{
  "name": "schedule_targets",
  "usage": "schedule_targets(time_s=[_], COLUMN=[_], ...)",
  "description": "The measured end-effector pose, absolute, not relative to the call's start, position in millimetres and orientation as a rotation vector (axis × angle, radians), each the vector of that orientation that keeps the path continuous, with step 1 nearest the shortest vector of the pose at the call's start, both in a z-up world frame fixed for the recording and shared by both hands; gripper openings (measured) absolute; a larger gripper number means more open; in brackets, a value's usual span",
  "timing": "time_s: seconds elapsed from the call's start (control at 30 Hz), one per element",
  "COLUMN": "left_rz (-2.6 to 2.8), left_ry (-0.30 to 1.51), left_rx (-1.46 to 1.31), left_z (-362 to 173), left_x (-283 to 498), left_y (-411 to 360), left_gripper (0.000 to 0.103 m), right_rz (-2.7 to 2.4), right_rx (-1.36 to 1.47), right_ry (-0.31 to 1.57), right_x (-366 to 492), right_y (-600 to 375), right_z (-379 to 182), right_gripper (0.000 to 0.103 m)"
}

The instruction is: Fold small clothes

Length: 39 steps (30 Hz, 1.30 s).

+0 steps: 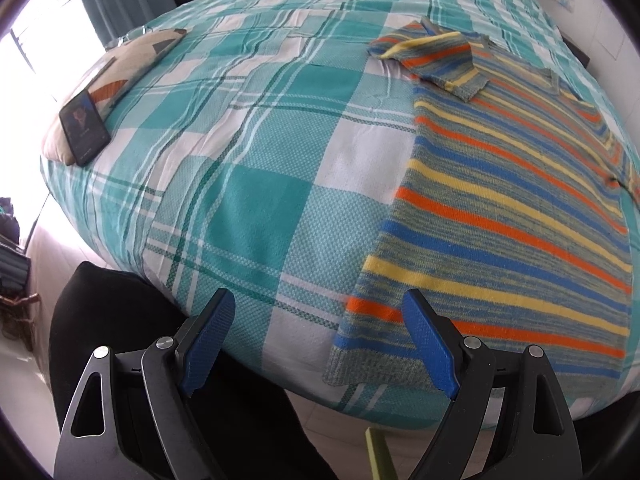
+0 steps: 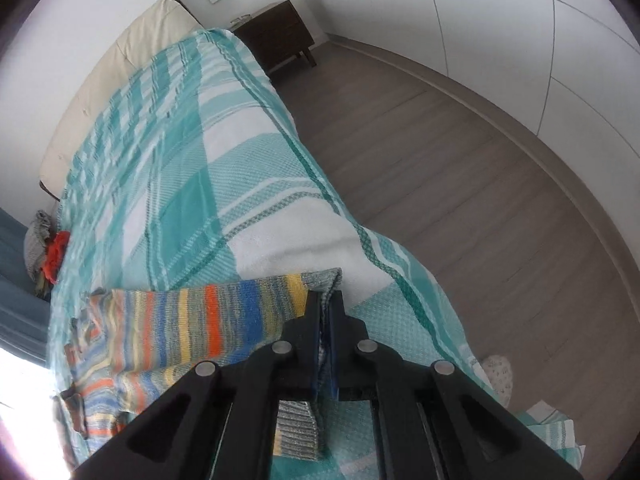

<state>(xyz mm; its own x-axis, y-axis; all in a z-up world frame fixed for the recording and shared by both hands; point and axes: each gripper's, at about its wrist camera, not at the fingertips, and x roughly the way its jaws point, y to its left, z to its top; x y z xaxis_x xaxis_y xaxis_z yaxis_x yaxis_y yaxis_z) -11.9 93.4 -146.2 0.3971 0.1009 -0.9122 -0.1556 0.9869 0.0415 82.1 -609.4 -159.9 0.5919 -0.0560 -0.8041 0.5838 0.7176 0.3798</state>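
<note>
In the left view, the left gripper (image 1: 318, 346) hung with jaws spread wide and nothing between them, just off the sweater's (image 1: 520, 216) near hem corner; the sweater lay flat on the plaid bed (image 1: 240, 184), one sleeve folded across its top. In the right view, the right gripper (image 2: 328, 300) was clenched on the sweater's (image 2: 192, 320) hem, lifting that edge off the bed (image 2: 192, 184).

Open blanket (image 1: 256, 128) left of sweater (image 1: 520, 200); phone (image 1: 85, 128) far left.

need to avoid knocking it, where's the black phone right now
In the left wrist view the flat black phone lies at the far left, propped on the beige patterned pillow at the edge of the teal checked bedspread, well apart from the striped knitted sweater.
</note>
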Motion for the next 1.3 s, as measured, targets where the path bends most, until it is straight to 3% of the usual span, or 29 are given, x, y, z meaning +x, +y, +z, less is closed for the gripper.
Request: schedule_targets(time_s=[0.03, 0.07, 0.33, 0.37, 0.4, 0.43, 0.57, 0.6, 0.67, 0.7, 0.83, 1.03, 1.07, 1.1, 1.13, 1.3], left_rz=[0.164, 0.165, 0.128, 0.121, 0.119, 0.118, 0.139, 0.139, 0.142, 0.144, 0.137, 0.104, 0.109, 0.119, 0.132, 0.206], left_ry=[1.152, 1.155, 1.188, 1.180, 1.171, 1.158, 1.113, 1.121, 1.139, 1.143, 1.158, 1.126, 1.116, 1.111, 1.106, 1.118], left_rx=[-0.053, -0.053, -0.082, -0.074, -0.064, -0.057, -0.036, -0.036, -0.047, -0.056, -0.085, -0.092, -0.082, -0.068, -0.057, -0.082], left_z=[-147, -149, -155, -152, -148, -144, -134, -137, -142, -144, -151, -139, -137, -135, -134, -147], left_x=[-13, -13, -15, -15, -15, -16, -23, -22, -22, -23, -22, -21, -22, -24, -25, -33], left_y=[95, 96, 86, 83, 81, 80, 87, 89, 94, 96, 97, 90, 92, 95, 99, 133], left_gripper=[0.087, 0.087, 0.087, 0.087, 0.087, 0.087, 0.087, 0.087, 0.087, 0.087, 0.087, 0.087, 0.087, 0.087, 0.087, 0.088], right_rz=[-0.397, -0.385, -0.255, -0.220, -0.175, -0.182, -0.359, -0.371, -0.408, -0.432, -0.150, 0.147, 0.144, 0.150, 0.120, 0.009], right_rx=[0.702, 0.720, 0.812, 0.830, 0.838, 0.794, 0.695, 0.628, 0.542, 0.514, 0.546, 0.638, 0.666, 0.678, 0.647, 0.630], right_ry=[0.847, 0.824, 0.846, 0.827, 0.821, 0.848, 0.896, 0.917, 0.940, 0.928, 0.855, 0.979, 0.992, 1.009, 1.032, 1.022], right_x=[75, 67, 29, 32, 36, 40, 39, 44, 48, 45, 45, 113, 123, 130, 133, 110], right_y=[-611, -609, -576, -573, -569, -565, -564, -557, -541, -533, -467, -369, -364, -360, -356, -365], right_z=[-155, -150, -169, -174, -178, -179, -171, -167, -157, -149, -126, -178, -189, -200, -205, -204], right_gripper=[0.029, 0.035, 0.035, 0.033, 0.023, 0.006, 0.006, 0.009, 0.036, 0.043, 0.043, 0.043, 0.035, 0.015, 0.005, 0.005])
